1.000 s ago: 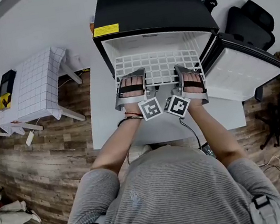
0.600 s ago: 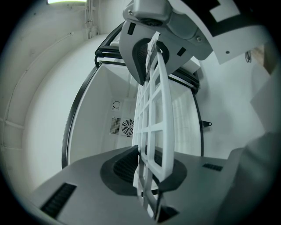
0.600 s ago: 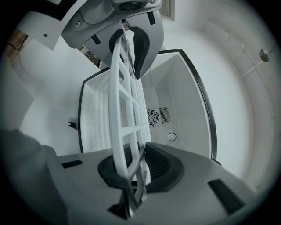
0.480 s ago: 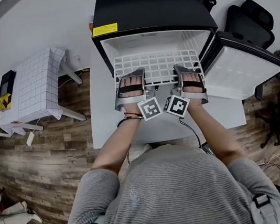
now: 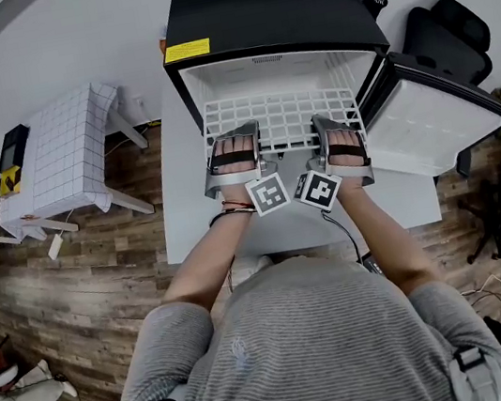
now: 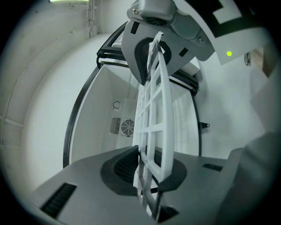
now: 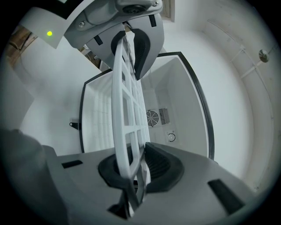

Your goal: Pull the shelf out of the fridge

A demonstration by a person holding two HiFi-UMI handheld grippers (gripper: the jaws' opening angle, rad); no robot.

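A small white grid-topped side table [image 5: 71,153] stands at far left on the wooden floor [image 5: 75,291], with a black device [image 5: 10,154] at its left end. To its right is the white table [image 5: 186,215] that bears the black mini fridge [image 5: 266,6], which has a yellow label [image 5: 188,51] on its top left corner.

The fridge is open toward me. Its white grid shelf [image 5: 279,114] lies level inside the compartment, with its near edge at the mouth of the fridge.

My left gripper [image 5: 234,140] is clamped on that near edge close to the shelf's left corner. In the left gripper view the dark pads [image 6: 131,160] press on the white lattice from both sides. A round fan grille [image 6: 127,127] shows on the back wall beyond it.

The two marker cubes [image 5: 269,193] sit side by side between my wrists, just near of the shelf.

My right gripper [image 5: 335,125] is closed the same way on the near edge by the right corner, with the lattice pinched between its pads [image 7: 160,162]. A small dial [image 7: 171,137] is visible on the back wall.

To the right, the fridge door [image 5: 432,121] hangs wide open, its white inner face turned up. A black chair [image 5: 448,43] stands just beyond it.
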